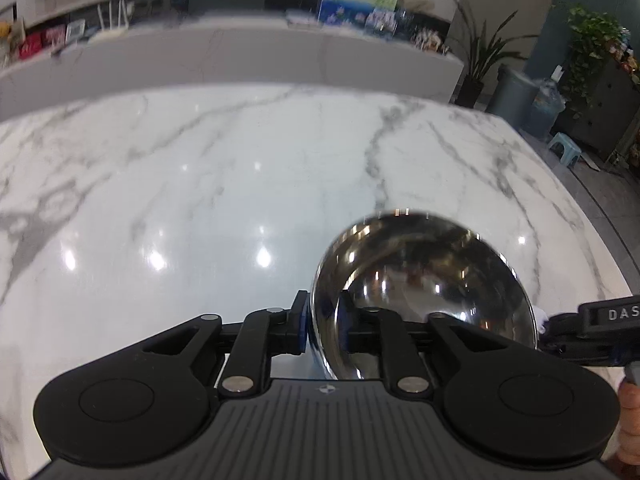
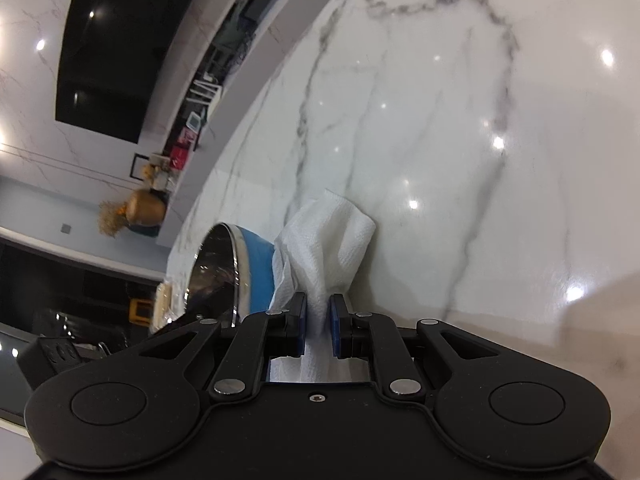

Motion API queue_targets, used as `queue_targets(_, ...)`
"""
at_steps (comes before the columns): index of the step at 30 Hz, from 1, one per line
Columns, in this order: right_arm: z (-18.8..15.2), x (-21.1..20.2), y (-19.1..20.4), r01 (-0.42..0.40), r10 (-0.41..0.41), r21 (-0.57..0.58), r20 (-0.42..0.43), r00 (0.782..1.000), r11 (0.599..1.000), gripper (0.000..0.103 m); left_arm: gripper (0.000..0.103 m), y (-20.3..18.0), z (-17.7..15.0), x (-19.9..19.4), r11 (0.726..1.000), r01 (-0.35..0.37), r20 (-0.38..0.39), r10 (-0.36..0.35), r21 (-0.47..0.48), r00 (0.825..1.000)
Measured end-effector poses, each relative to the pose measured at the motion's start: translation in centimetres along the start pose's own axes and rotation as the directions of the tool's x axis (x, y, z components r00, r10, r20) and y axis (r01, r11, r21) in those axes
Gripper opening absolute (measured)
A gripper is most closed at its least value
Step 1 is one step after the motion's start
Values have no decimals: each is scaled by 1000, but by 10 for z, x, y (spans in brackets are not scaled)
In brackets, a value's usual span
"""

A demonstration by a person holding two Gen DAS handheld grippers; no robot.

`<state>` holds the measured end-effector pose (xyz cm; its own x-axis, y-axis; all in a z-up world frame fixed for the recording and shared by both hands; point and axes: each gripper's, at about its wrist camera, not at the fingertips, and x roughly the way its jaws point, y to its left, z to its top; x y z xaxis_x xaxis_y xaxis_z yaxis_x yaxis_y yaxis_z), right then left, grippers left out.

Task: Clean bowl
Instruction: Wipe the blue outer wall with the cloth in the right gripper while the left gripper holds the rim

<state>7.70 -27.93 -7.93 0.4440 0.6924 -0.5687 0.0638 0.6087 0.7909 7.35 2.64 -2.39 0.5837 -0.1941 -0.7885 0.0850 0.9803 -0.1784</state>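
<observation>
1. The bowl (image 1: 424, 300) is seen tipped up above the marble table (image 1: 200, 184), its shiny steel inside turned toward the left wrist camera. From the right wrist view its outside is blue (image 2: 258, 272) with a chrome rim.
2. The left gripper (image 1: 322, 326) is clamped on the bowl's rim: one blue pad sits outside the wall, the other inside, and the wall is pinched between them.
3. The right gripper (image 2: 318, 320) is pressed together on a bunched white paper towel (image 2: 328, 244), which fans out past the fingertips and is touching the blue outer side of the bowl.
4. In the left view the right gripper (image 1: 560, 330) is poking in from the right edge, just beside the bowl's rim, with a bit of a hand (image 1: 630, 412) visible below it.
5. Plenty of bare marble is left open to the left of and beyond the bowl. The far edge of the table is backed by a grey counter (image 1: 240, 56), and the right edge curves off toward the floor, where a bin (image 1: 512, 96) and a small stool (image 1: 564, 150) are seen well apart from the table.
</observation>
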Motion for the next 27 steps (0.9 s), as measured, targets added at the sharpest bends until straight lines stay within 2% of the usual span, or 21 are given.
queue_targets(4,-1,2,1,14,-14,-15,-10,1000,1000,11,22,0,-4,-1,1000,-4,-33,5,16,999)
queue_targets(10,-4,2,5,18,-18,-25,-15,1000,1000,11,16,-2,-4,-1,999,-2,-31,3,45,1000)
queue_targets(14,-3,0,5,3,-4,-26,-28,1000,1000,11,14,4,-2,-3,1000,-11,-18,11,18,1000)
queue_targets(17,-3,-3,7,-30,30,-28,-21,999,999,11,12,10,1,-4,999,-32,1,32,-4,999)
queue_targets(22,-1,-17,12,-152,154,-42,47,987,987,11,9,15,4,-6,999,-29,29,30,-13,999)
queue_targets(27,0,-20,11,-169,171,-36,54,984,985,11,9,13,4,-6,1000,-18,28,18,22,999)
